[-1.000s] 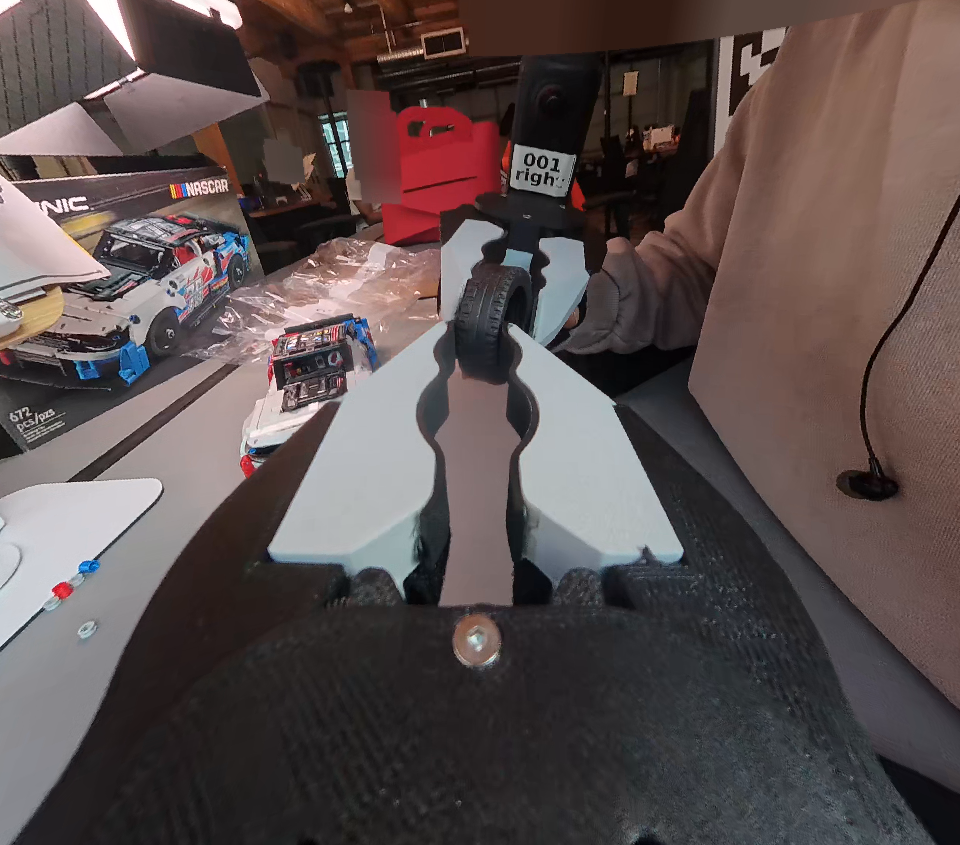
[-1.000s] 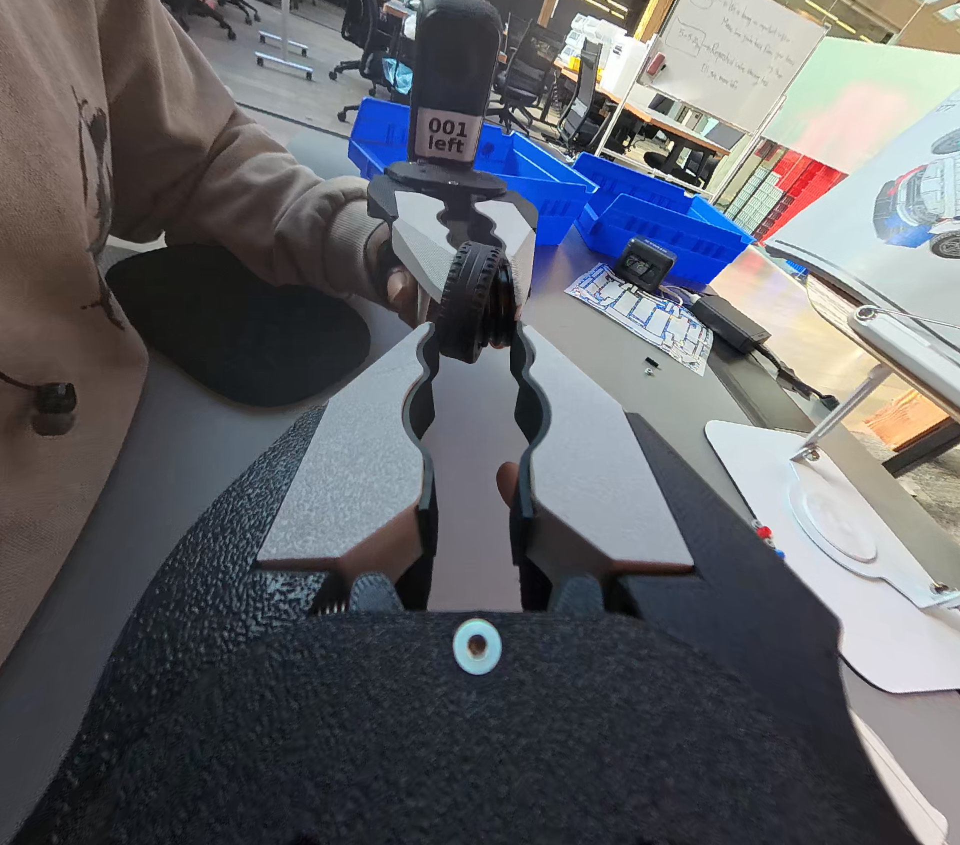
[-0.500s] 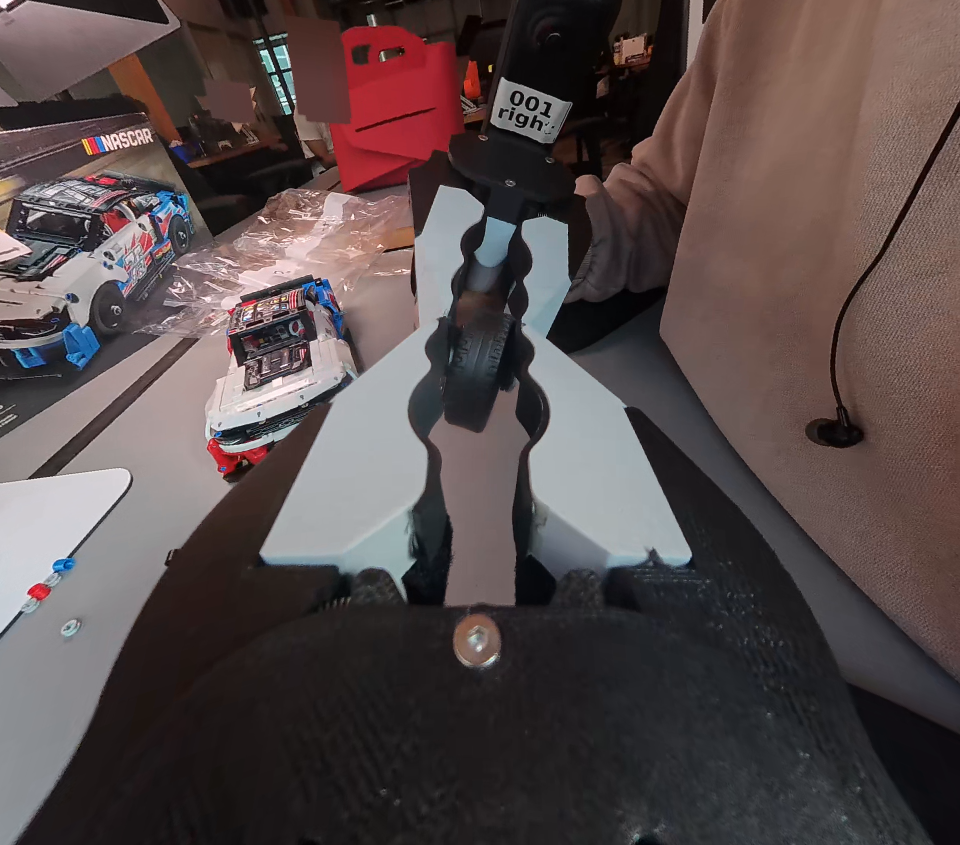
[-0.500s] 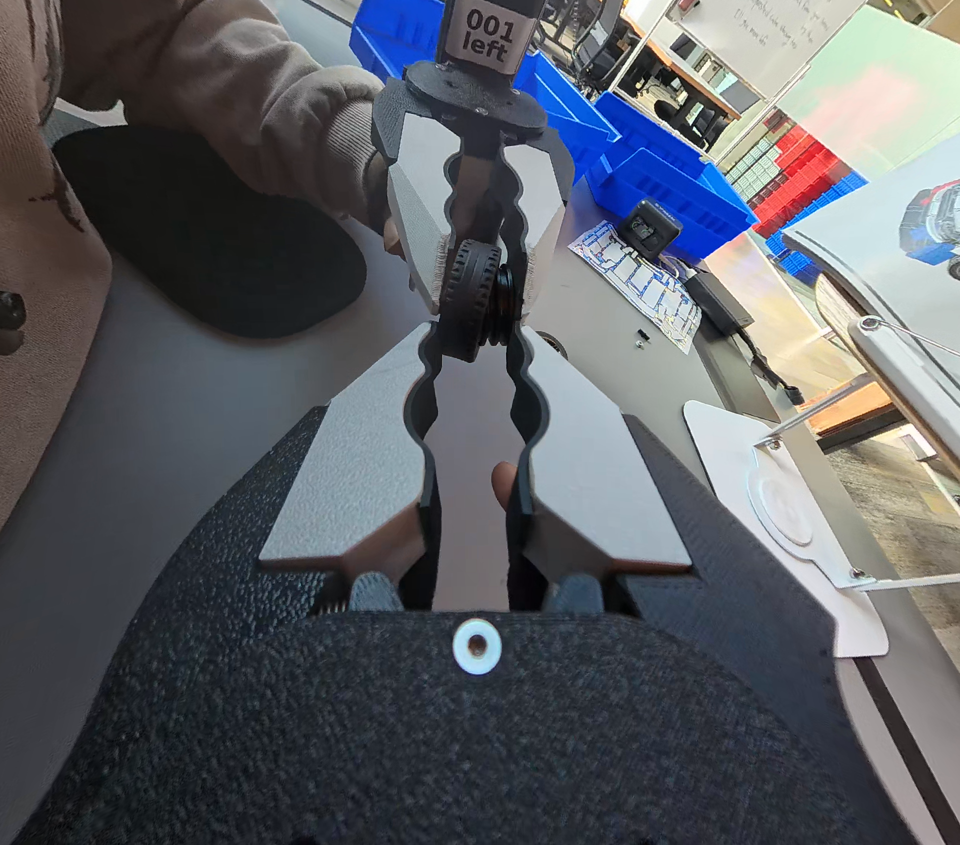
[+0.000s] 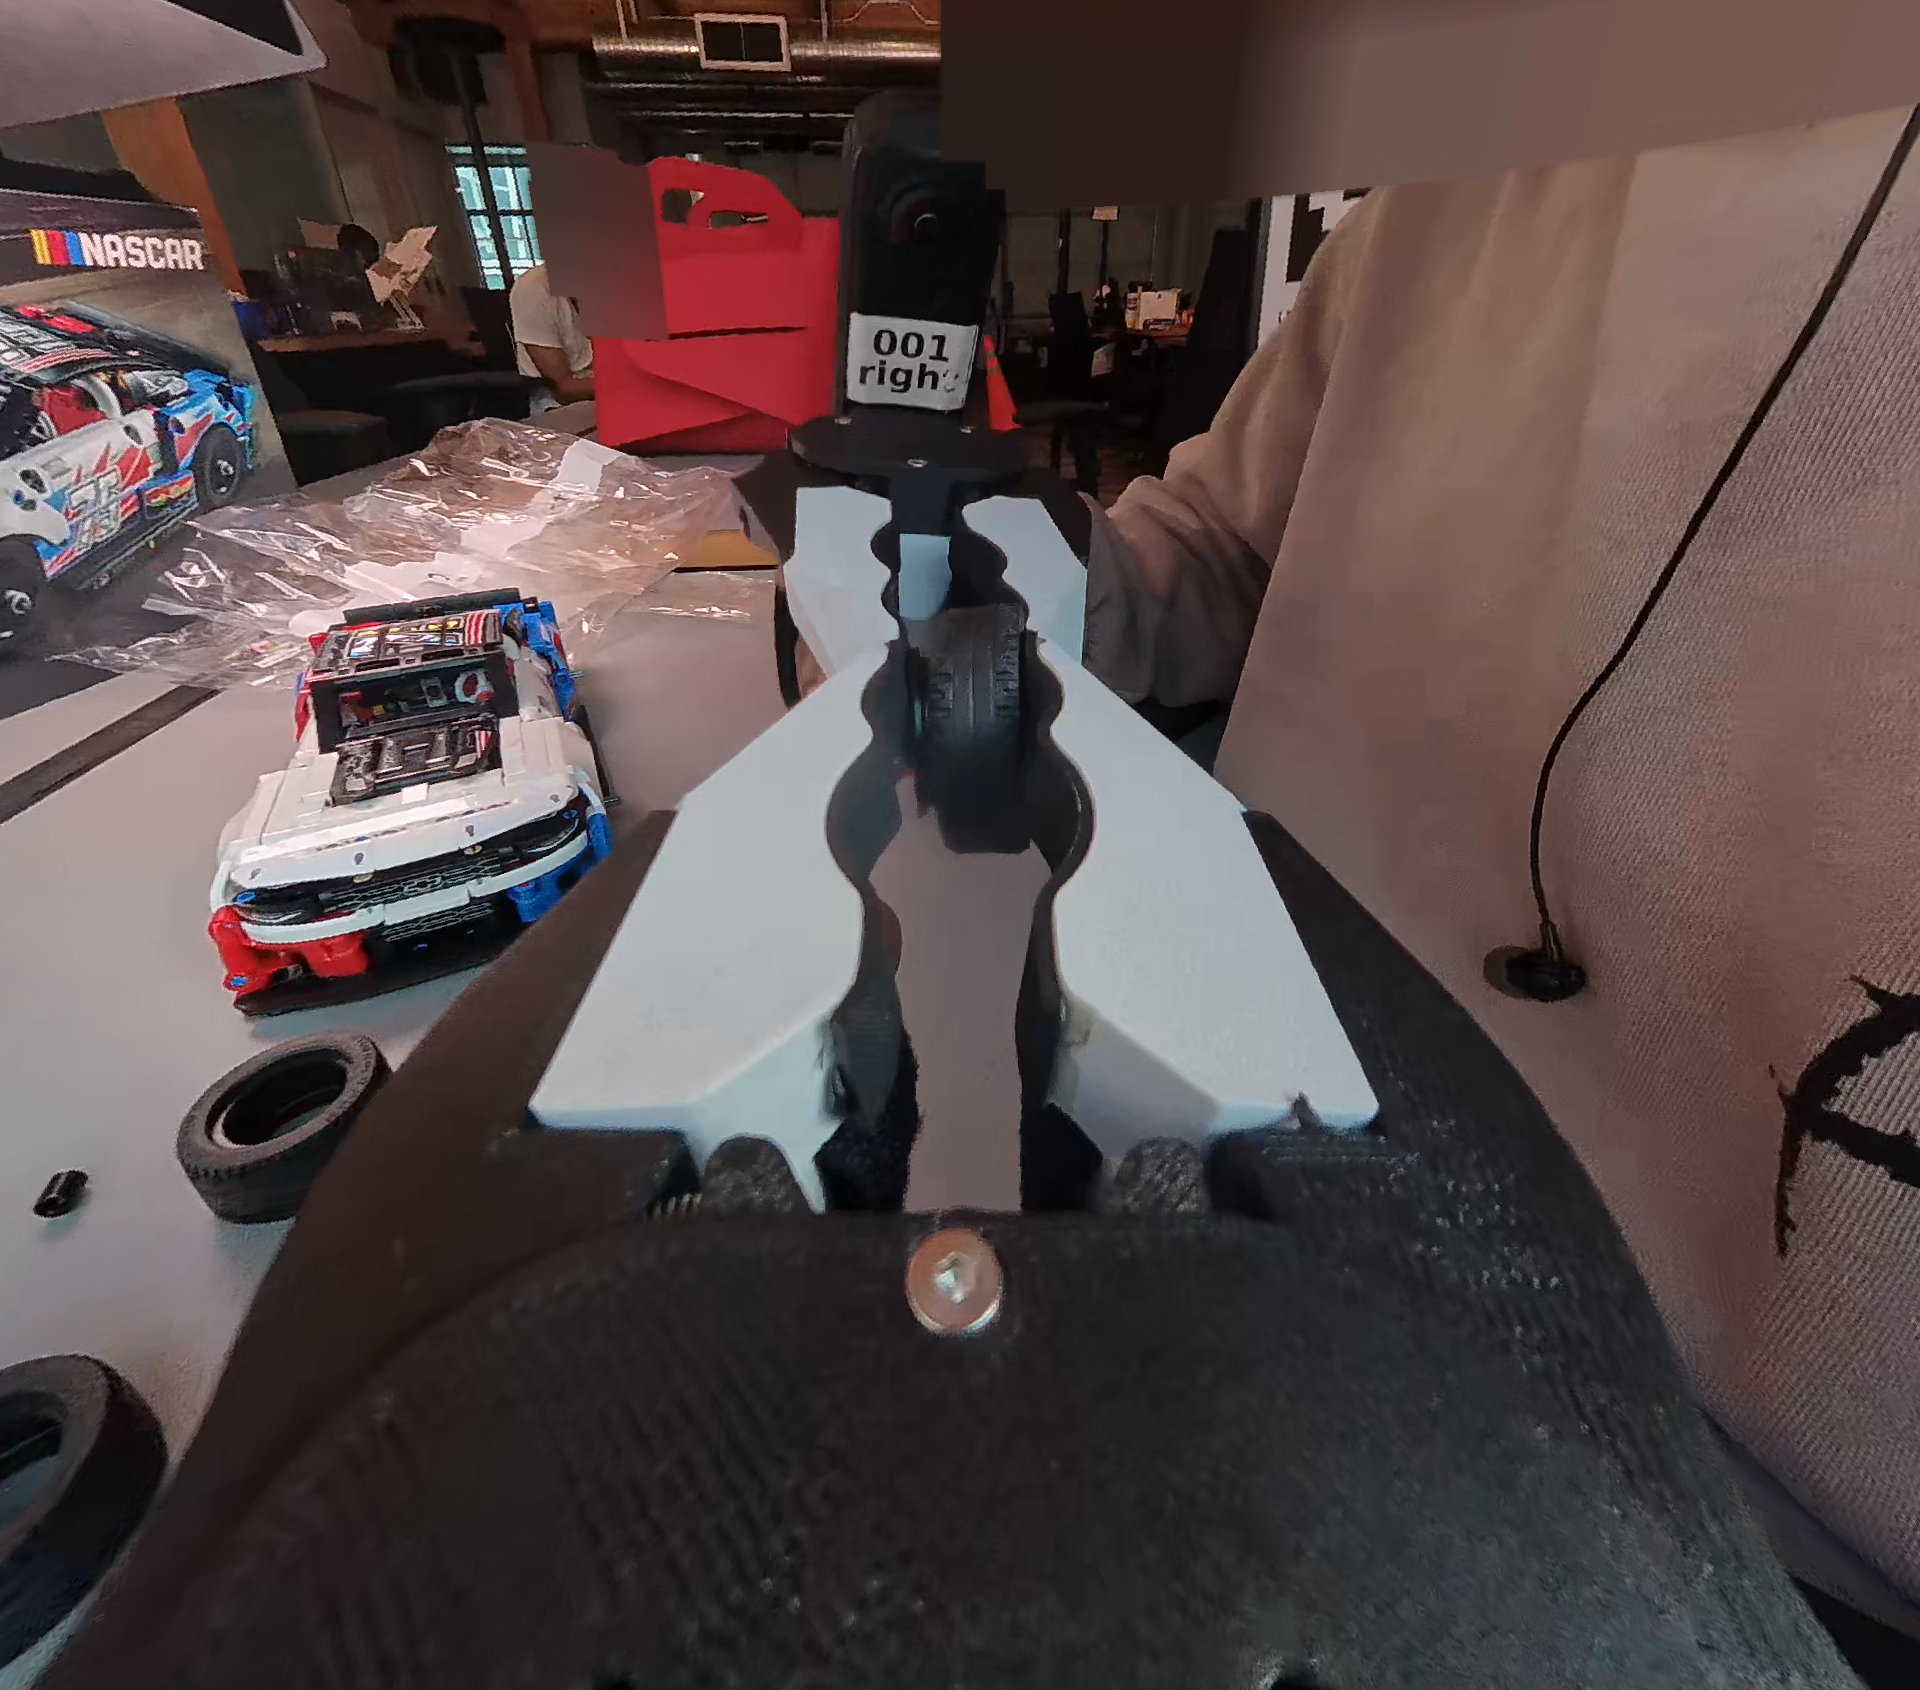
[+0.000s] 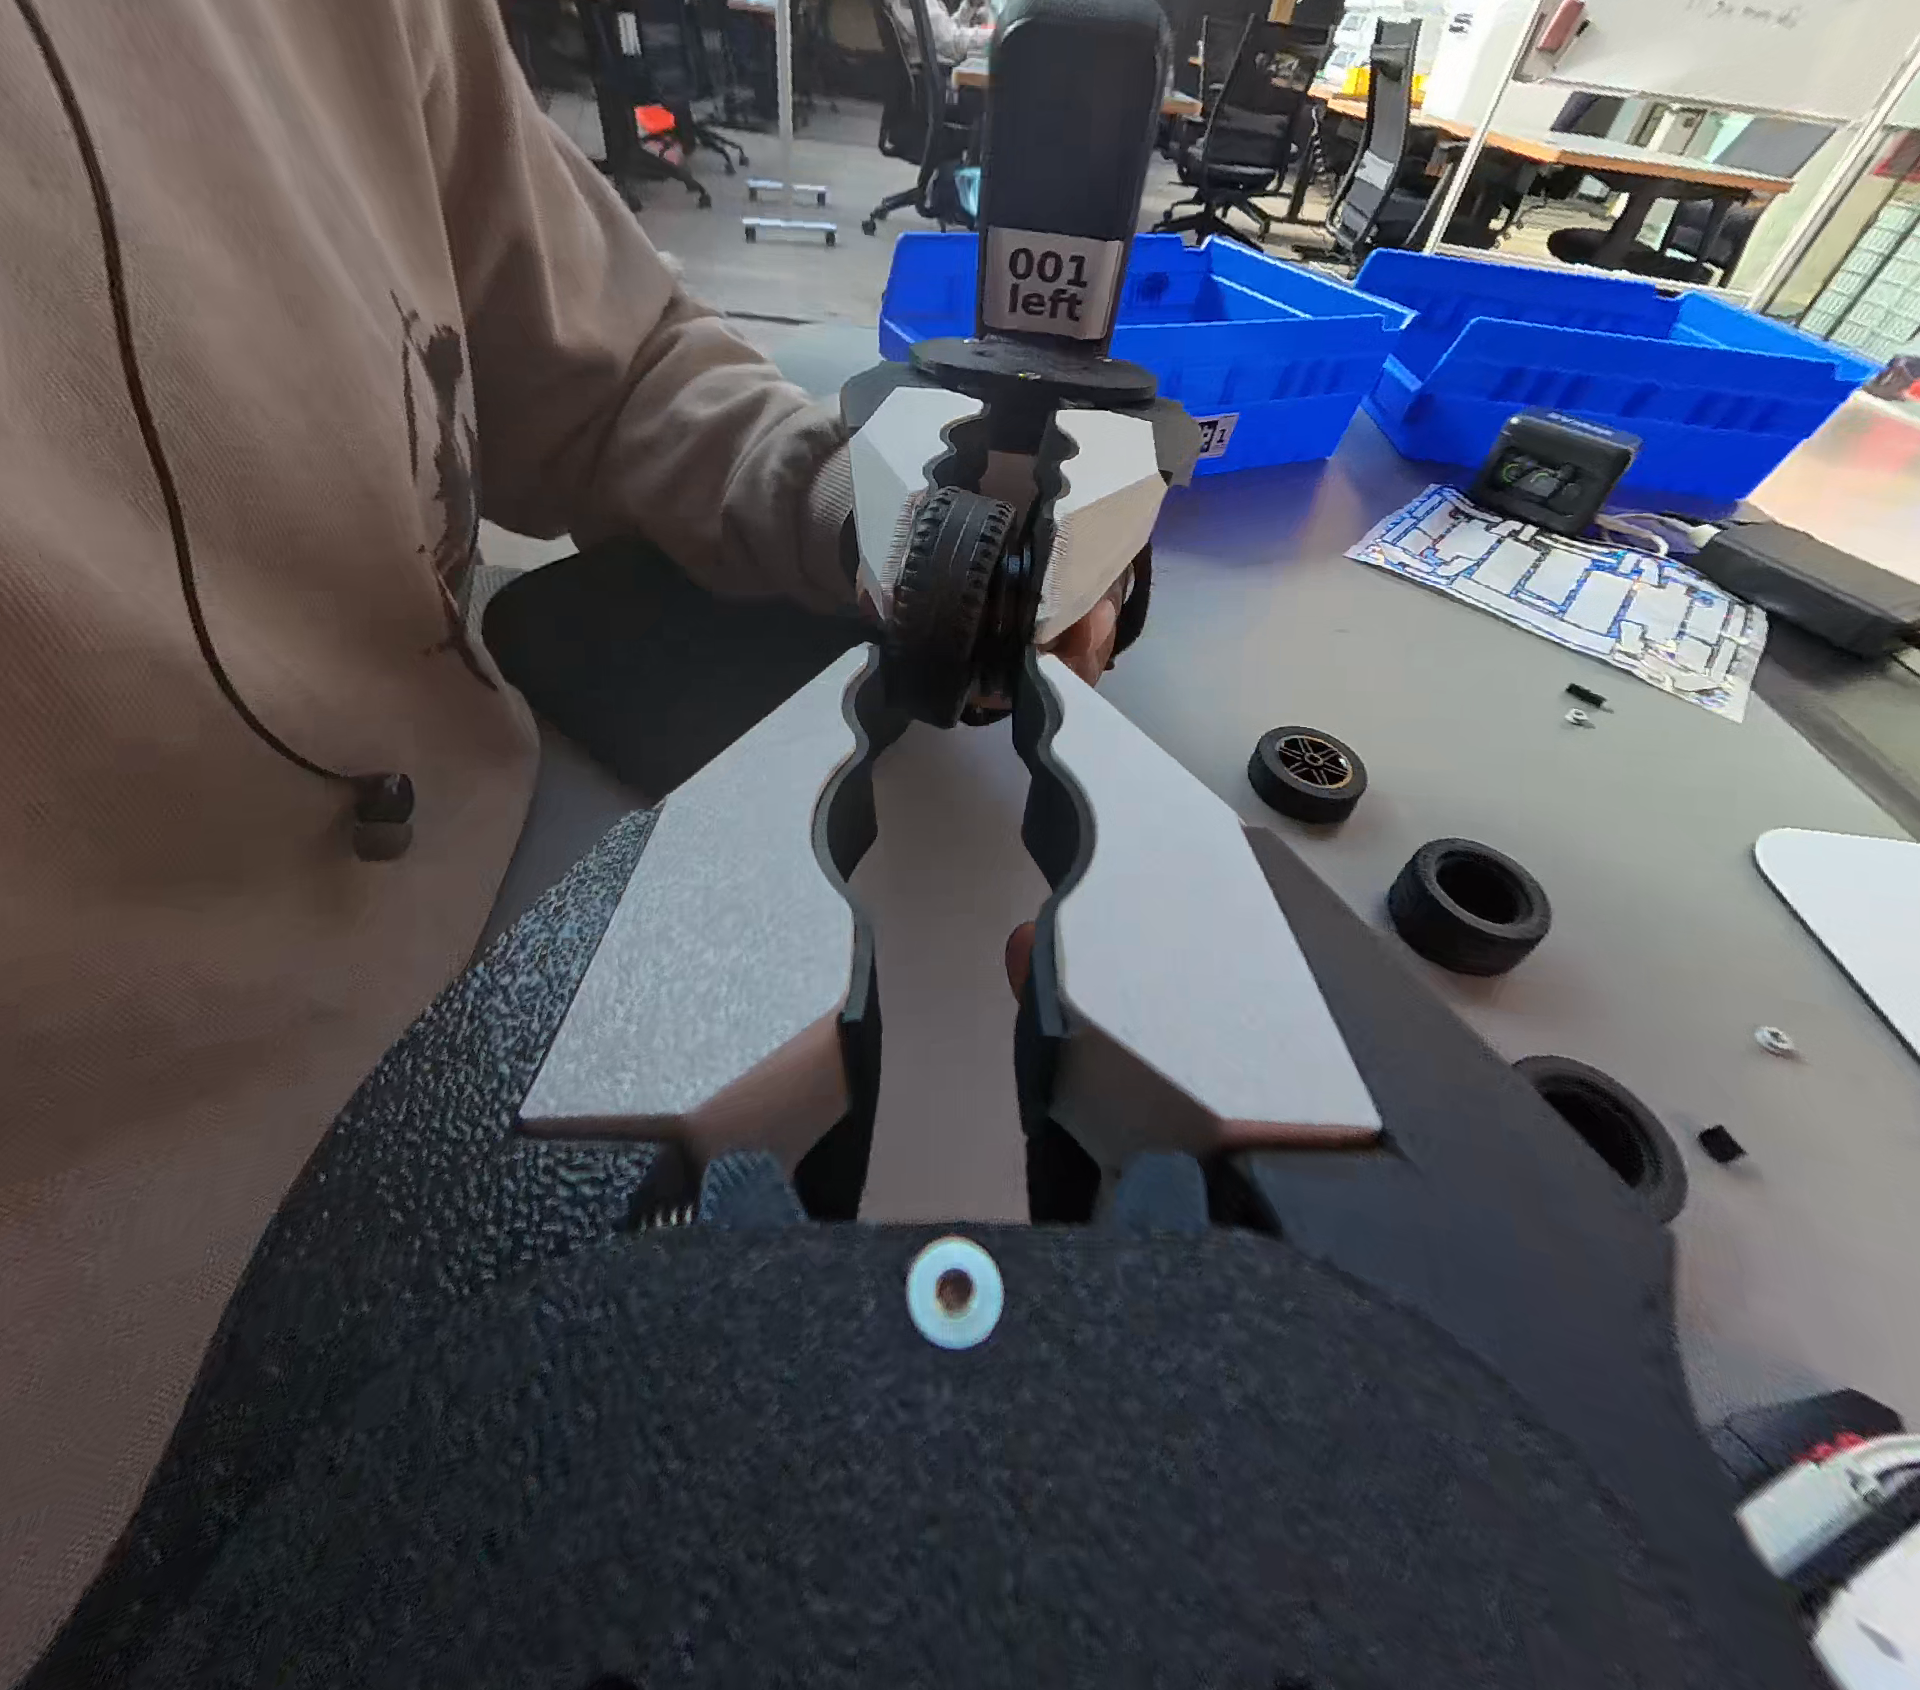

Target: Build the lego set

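Black rubber tyre (image 5: 971, 705) and its black rim (image 6: 1013, 591) are being pressed together between the left gripper (image 5: 961, 752) and right gripper (image 6: 951, 653), each clenched on them, above the grey table (image 6: 1351, 674) beside the white brick-built race car (image 5: 416, 799); next, seating and mounting are being called for.

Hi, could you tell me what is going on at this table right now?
A person holds two handheld grippers tip to tip above the grey table. The left gripper and right gripper both close around a black tyre with its rim, apparently pressing them together. The nearly built lego car sits wheel-less nearby. One finished wheel and loose tyres lie waiting.
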